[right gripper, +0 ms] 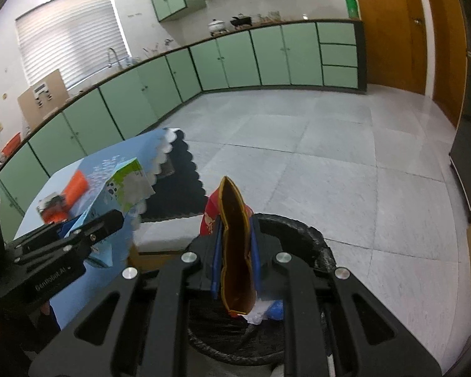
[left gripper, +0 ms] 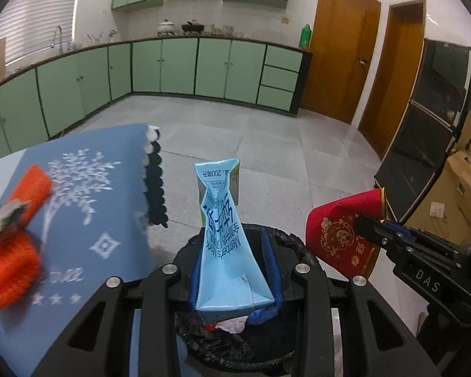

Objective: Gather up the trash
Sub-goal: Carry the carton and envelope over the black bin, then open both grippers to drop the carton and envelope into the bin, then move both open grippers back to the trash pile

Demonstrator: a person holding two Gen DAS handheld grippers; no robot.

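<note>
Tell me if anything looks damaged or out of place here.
The blue milk carton in the left gripper is crushed flat and twisted. The red paper bag in the right gripper is pinched narrow. Both hang over the black-lined bin, which suits trash. Nothing looks spilled.

A: What's between the jaws of the right gripper (right gripper: pixel 235 251)?
B: A flattened red packet (right gripper: pixel 234 245), clamped upright above the black-lined bin (right gripper: pixel 301 235).
A: And beside them?
B: The left gripper (right gripper: pixel 88 229) holds a blue carton (right gripper: pixel 122 185) near the blue-clothed worktop (right gripper: pixel 135 147)
</note>
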